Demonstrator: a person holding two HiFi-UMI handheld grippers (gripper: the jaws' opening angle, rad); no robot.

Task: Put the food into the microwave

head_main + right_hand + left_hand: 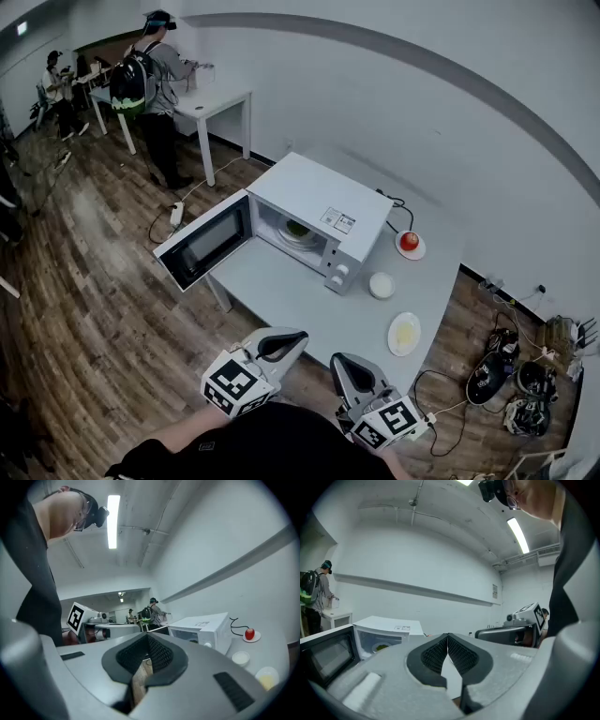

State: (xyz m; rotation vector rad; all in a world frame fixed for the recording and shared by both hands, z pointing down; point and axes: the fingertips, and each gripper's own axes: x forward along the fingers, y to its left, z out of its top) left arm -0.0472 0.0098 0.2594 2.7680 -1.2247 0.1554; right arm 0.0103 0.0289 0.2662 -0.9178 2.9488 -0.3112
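Observation:
A white microwave (314, 202) stands on the grey table (281, 295) with its door (202, 244) swung open to the left. Inside it lies a plate of green food (297, 230), also visible in the left gripper view as green food (380, 647). Right of the microwave are a red apple on a saucer (410, 242), a white bowl (382, 285) and a plate of yellow food (404, 333). My left gripper (286, 344) and right gripper (344, 368) hover near the table's front edge, both shut and empty. The left jaws (448, 635) and right jaws (147, 637) point about level.
A person with a backpack (150, 84) stands at a white table (220, 98) at the back left, another person (58, 84) beyond. A power strip (176, 214) and cables lie on the wooden floor. Shoes and clutter (511, 375) sit at the right wall.

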